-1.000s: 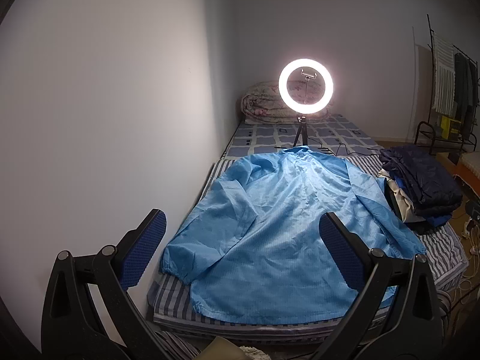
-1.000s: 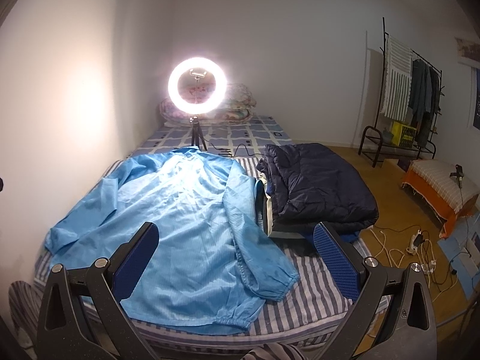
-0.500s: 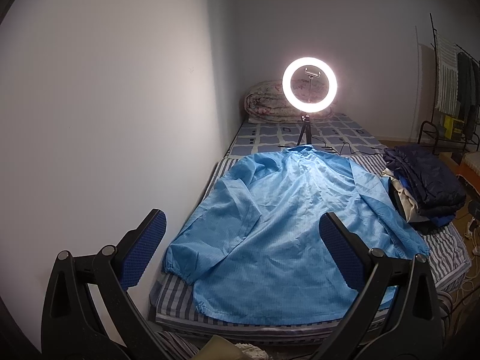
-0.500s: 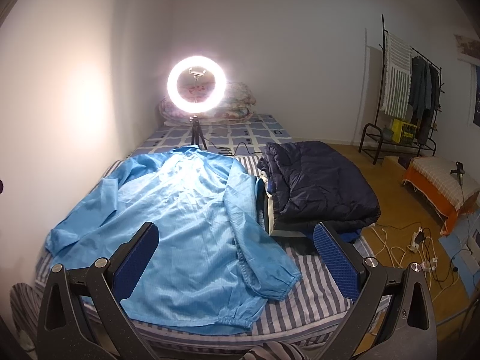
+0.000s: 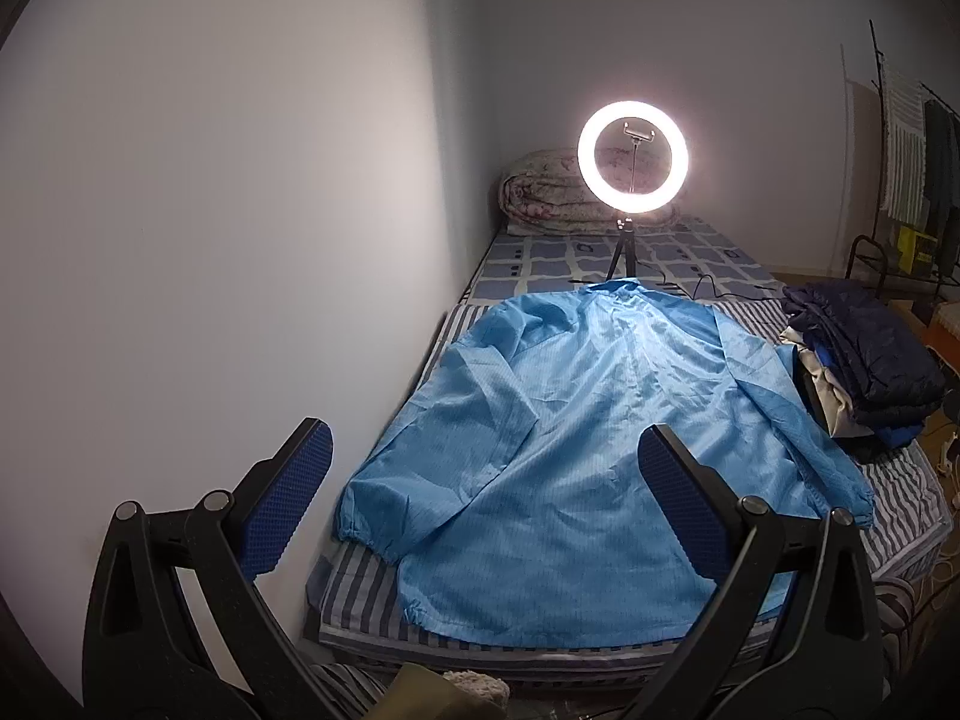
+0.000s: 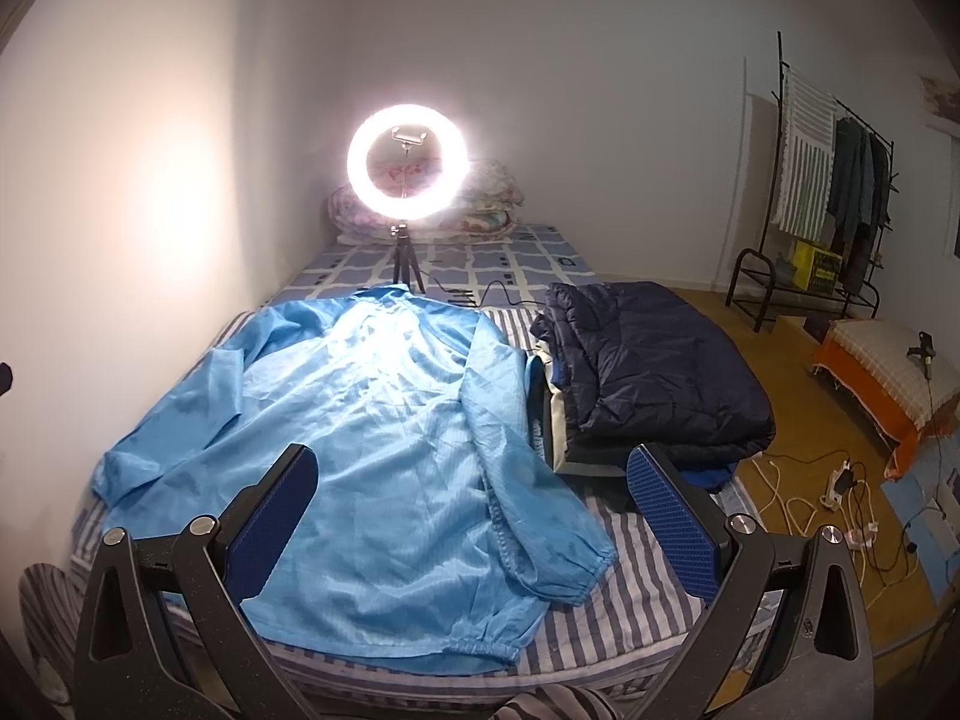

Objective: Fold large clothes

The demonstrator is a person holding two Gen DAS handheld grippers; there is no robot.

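A large light-blue jacket lies spread flat, back up, on the striped bed, collar toward the far end and both sleeves angled down along its sides. My left gripper hangs open above the foot of the bed, over the jacket's lower left part, holding nothing. My right gripper is open too, above the jacket's lower right part and right sleeve cuff. Neither touches the cloth.
A pile of folded dark navy clothes sits on the bed right of the jacket. A lit ring light on a tripod stands beyond the collar, before rolled quilts. The wall runs along the left; cables cross the floor at right.
Both views have shifted slightly; the left wrist view has drifted leftward, so the jacket sits further right in frame. The jacket has not moved and both grippers stay open.
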